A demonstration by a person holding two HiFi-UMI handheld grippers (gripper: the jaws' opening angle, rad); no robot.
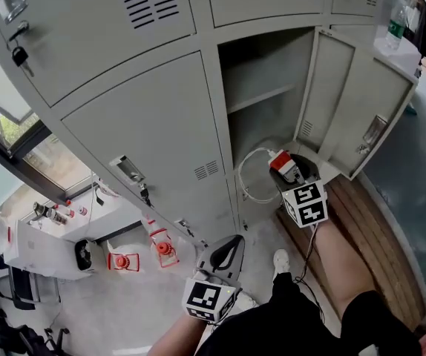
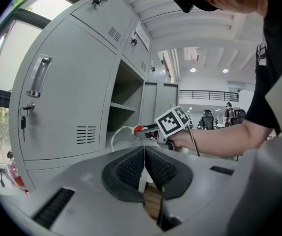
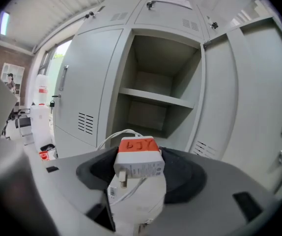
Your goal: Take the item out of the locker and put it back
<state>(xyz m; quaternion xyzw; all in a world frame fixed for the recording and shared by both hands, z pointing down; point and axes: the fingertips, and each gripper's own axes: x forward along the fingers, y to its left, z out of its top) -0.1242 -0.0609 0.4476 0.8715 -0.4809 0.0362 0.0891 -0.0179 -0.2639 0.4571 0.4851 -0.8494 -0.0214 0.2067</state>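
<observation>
Right gripper view: the right gripper [image 3: 141,175] is clamped on a white charger [image 3: 138,163] with orange tape across its top, held upright between the pads. The charger's white cable [image 3: 112,135] loops out ahead and to the gripper's left. Just beyond the gripper stands the open locker [image 3: 153,80] with its shelf [image 3: 153,97] and its door [image 3: 239,97] swung out to the right. The charger is outside the locker, level with the lower compartment. The left gripper [image 2: 144,154], pads pressed together on nothing, hangs low and behind, facing the locker.
</observation>
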